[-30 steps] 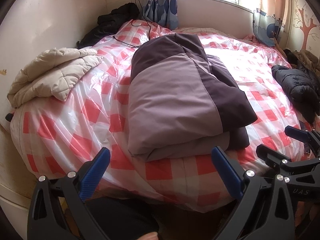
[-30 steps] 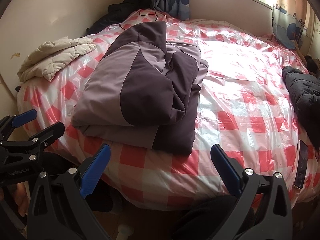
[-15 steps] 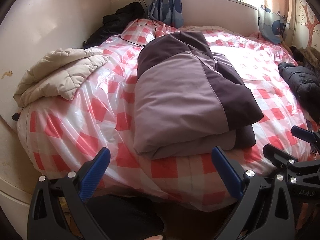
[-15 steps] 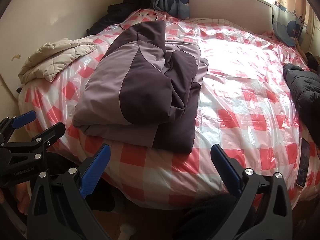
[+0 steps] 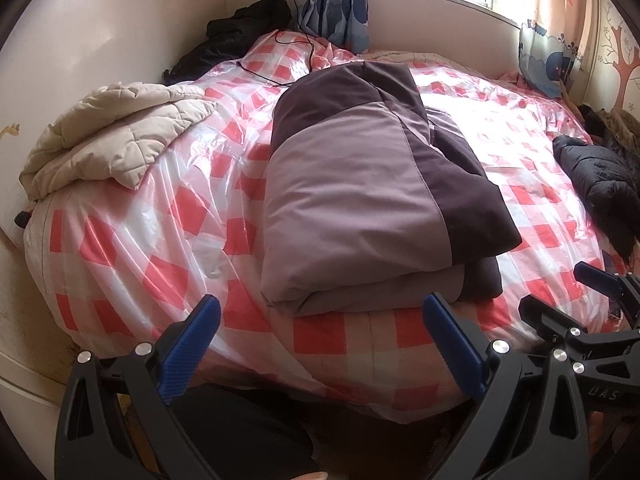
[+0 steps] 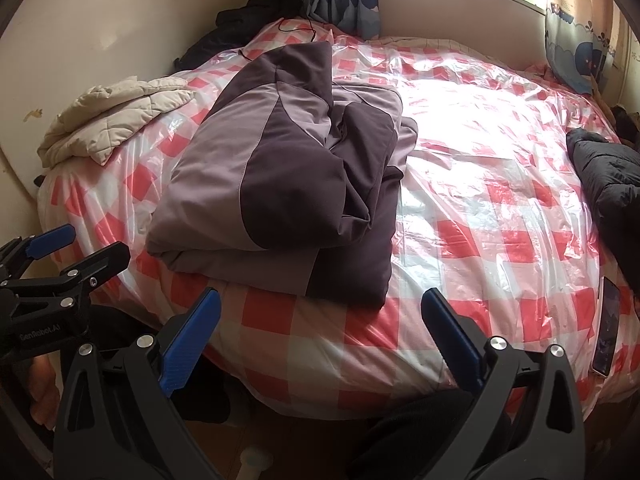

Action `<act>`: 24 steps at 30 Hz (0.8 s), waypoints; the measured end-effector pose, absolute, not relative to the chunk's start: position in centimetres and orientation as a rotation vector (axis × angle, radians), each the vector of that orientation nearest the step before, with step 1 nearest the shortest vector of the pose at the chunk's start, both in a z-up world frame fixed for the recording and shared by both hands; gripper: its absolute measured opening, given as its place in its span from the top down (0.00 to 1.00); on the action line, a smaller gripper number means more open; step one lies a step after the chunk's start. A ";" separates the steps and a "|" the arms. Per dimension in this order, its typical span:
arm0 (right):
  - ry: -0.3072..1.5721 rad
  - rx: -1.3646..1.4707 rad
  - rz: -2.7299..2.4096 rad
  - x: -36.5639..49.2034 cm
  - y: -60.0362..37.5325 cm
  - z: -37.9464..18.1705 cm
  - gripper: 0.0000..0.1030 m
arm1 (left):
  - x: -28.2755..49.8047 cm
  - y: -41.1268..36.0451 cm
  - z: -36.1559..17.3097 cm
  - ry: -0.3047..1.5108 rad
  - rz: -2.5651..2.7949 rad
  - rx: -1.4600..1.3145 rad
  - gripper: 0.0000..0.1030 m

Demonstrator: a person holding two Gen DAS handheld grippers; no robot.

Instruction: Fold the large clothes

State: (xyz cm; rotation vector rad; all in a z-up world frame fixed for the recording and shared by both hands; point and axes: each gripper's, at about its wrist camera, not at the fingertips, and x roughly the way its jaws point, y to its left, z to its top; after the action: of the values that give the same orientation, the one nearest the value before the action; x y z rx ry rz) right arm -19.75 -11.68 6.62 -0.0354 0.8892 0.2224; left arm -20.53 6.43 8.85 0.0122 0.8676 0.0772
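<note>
Both sets of fingers spread wide, empty, hanging off the near edge of the bed [image 5: 120,240]. Left gripper [image 5: 320,344] and right gripper [image 6: 320,336] grip nothing. Purple jacket [image 5: 360,200] lies ahead of my fingers, just past the bed edge, already stacked in layers, so I judge the fold nearly done or due one last tidy.

To do it well: come in low at the near hem, one gripper per corner, pinch all layers together so the stack doesn't slide on the slick plastic sheet [image 6: 500,200], lift evenly, lay flat, press out air. Puffy fabric will spring back, so hold a moment before letting go.

View differences: right wrist shows the jacket's far side rumpled, a dark sleeve bunched on top, and a phone [image 6: 606,324] to the right of my fingers near the bed edge; only a sliver of that shows from the left wrist. Left wrist shows the near fold edges cleanly layered and more of the beige quilted coat [image 5: 112,136] off to the left. Black coat [image 6: 608,176] sits far right, well apart.
</note>
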 end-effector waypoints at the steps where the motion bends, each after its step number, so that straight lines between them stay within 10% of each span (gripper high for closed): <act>1: 0.889 -0.035 0.223 -19.7 -11.7 6.6 0.06 | -20.5 6.5 8.8 0.869 0.078 0.010 0.06; 24: 0.888 -0.031 0.225 -19.4 -11.8 6.7 0.06 | -20.2 5.5 8.9 0.881 0.073 0.047 0.06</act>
State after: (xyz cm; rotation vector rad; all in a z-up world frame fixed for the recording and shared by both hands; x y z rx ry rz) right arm -19.38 -11.80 6.70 -0.0313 0.8878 0.2248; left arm -20.21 5.50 8.92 0.0467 0.8810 0.0731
